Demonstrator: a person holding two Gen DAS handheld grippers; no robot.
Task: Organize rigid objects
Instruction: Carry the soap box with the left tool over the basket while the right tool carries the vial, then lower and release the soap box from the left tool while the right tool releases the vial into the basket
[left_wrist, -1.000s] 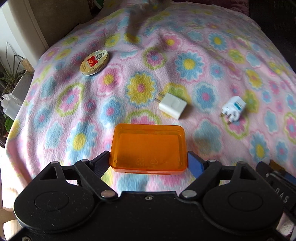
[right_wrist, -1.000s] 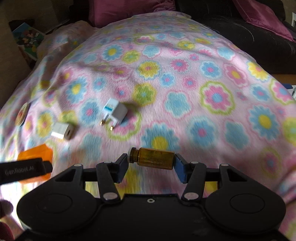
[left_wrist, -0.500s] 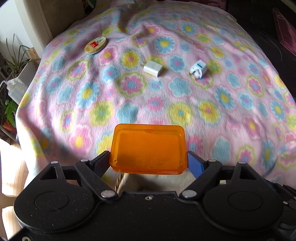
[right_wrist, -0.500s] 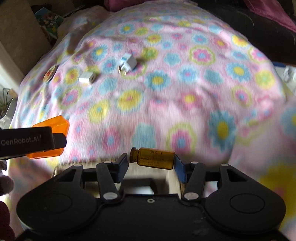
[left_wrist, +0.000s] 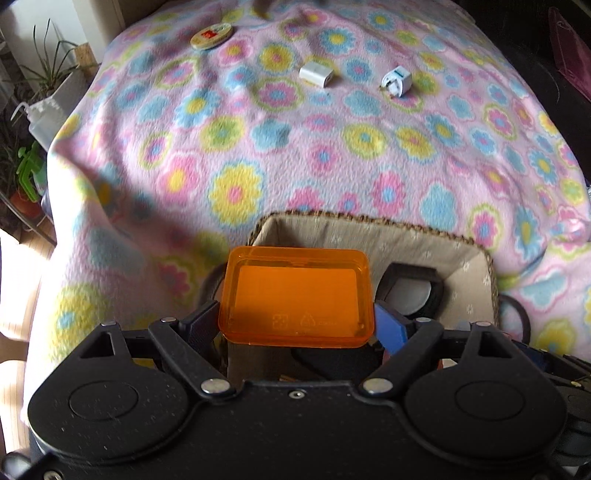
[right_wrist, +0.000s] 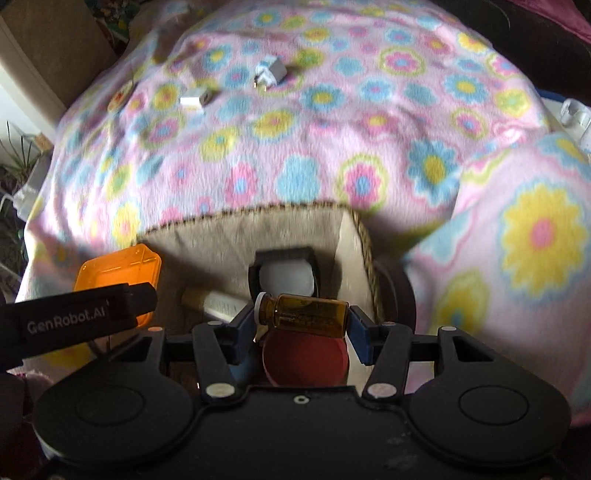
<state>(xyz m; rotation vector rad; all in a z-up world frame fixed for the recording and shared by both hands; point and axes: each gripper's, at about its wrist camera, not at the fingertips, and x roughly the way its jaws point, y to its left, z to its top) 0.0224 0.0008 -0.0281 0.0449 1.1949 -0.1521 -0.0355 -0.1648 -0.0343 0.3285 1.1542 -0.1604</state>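
My left gripper (left_wrist: 297, 322) is shut on an orange see-through plastic box (left_wrist: 295, 291), held flat above a fabric-lined woven basket (left_wrist: 373, 221) at the near edge of the bed. My right gripper (right_wrist: 303, 326) is shut on an amber glass bottle (right_wrist: 308, 314) that lies sideways between the fingers, over the same basket (right_wrist: 240, 218). In the right wrist view the orange box (right_wrist: 118, 267) shows at the left. A white charger cube (left_wrist: 316, 74), a white and blue plug adapter (left_wrist: 397, 81) and a round tin (left_wrist: 211, 35) lie far off on the flowered blanket (left_wrist: 332, 147).
The basket holds a black-framed white item (right_wrist: 286, 277), a red round lid (right_wrist: 304, 360) and a white tube (right_wrist: 218, 302). Potted plants (left_wrist: 40, 77) and a white squeeze bottle (left_wrist: 44, 114) stand left of the bed. A dark couch (right_wrist: 546, 40) lies beyond the bed on the right.
Both grippers have drawn back toward the near edge of the bed, each with its object. The basket has come into view beneath them, and the chargers and tin now look farther away.
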